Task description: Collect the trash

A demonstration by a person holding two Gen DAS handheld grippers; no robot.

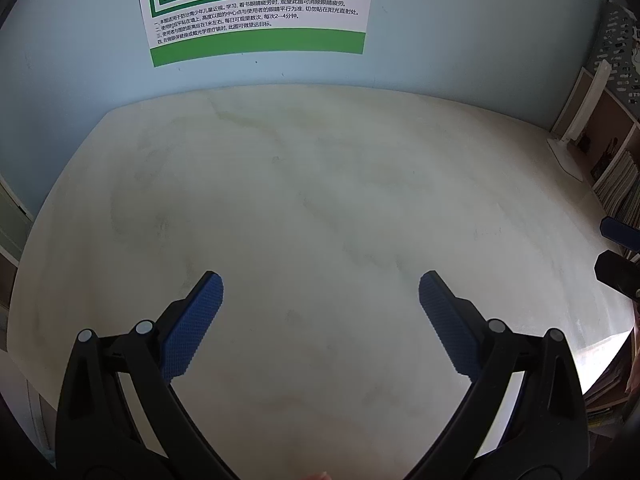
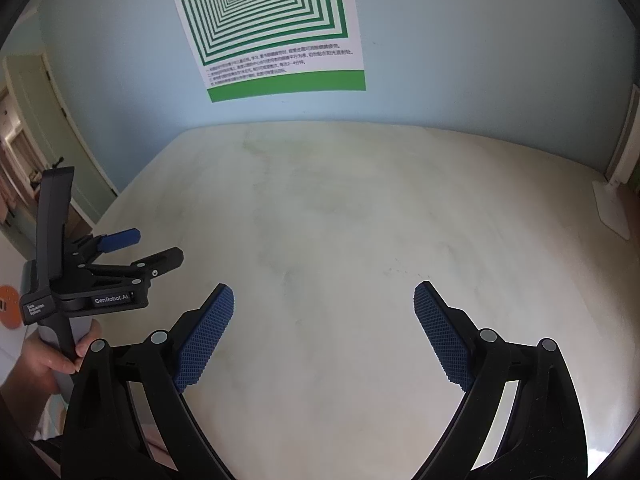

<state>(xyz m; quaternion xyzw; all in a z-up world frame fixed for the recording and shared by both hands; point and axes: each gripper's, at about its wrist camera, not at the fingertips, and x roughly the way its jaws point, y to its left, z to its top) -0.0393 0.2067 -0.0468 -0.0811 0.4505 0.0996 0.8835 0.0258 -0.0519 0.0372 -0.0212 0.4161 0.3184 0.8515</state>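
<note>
No trash shows in either view. My left gripper [image 1: 320, 284] hangs open above a pale, faintly stained tabletop [image 1: 320, 184], nothing between its blue pads. My right gripper [image 2: 324, 294] is open too, over the same tabletop [image 2: 360, 220], with its fingers wide apart. In the right wrist view the left gripper [image 2: 156, 246] appears at the left edge, held by a hand [image 2: 44, 360], its jaws spread. The tips of the right gripper's fingers [image 1: 620, 236] poke in at the right edge of the left wrist view.
A green-and-white poster [image 1: 256, 4] with concentric squares hangs on the light blue wall behind the table. A white lamp base [image 1: 566, 156] stands at the table's far right, beside shelves with books [image 1: 620, 188]. A door [image 2: 48, 140] lies to the left.
</note>
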